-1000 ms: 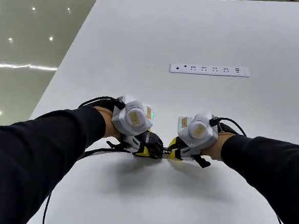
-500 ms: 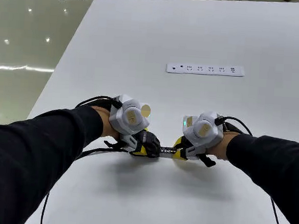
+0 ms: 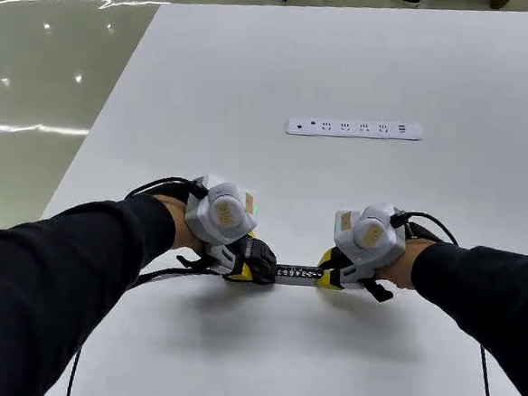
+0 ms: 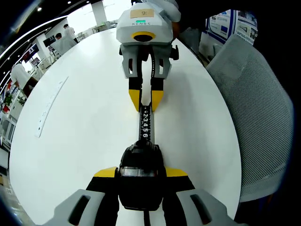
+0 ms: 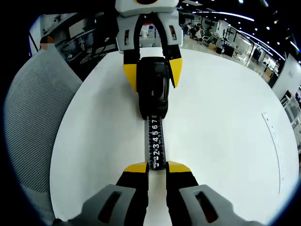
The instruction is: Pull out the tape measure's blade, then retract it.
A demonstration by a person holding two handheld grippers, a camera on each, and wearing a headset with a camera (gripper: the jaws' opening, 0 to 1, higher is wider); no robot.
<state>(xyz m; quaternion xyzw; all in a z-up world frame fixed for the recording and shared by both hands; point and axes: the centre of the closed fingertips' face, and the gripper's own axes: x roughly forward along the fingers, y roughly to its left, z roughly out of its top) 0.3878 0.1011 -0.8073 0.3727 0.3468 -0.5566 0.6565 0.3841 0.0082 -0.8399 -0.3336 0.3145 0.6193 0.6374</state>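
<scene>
A black tape measure case point(image 3: 260, 261) point(image 4: 141, 172) point(image 5: 154, 84) lies low over the white table point(image 3: 346, 68), and my left gripper point(image 3: 241, 267) point(image 4: 141, 172) is shut on it. A short stretch of black blade point(image 3: 297, 274) point(image 4: 145, 127) point(image 5: 155, 143) with white numerals runs out of the case to the right. My right gripper point(image 3: 329, 277) point(image 5: 157, 165) is shut on the blade's end, yellow fingertips point(image 5: 137, 167) pinched on it. In the left gripper view the right gripper point(image 4: 146, 99) faces me across the blade.
A white power strip point(image 3: 353, 128) point(image 4: 47, 110) point(image 5: 275, 150) lies further back on the table. Black cables point(image 3: 164, 268) trail from both grippers toward the near edge. The table's left edge point(image 3: 97, 123) drops to a glossy floor. A mesh chair back point(image 4: 256, 108) stands near the table.
The grippers have drawn apart: the right one moved right with the blade's end, so more numbered blade shows between them. The left gripper and case have stayed nearly in place.
</scene>
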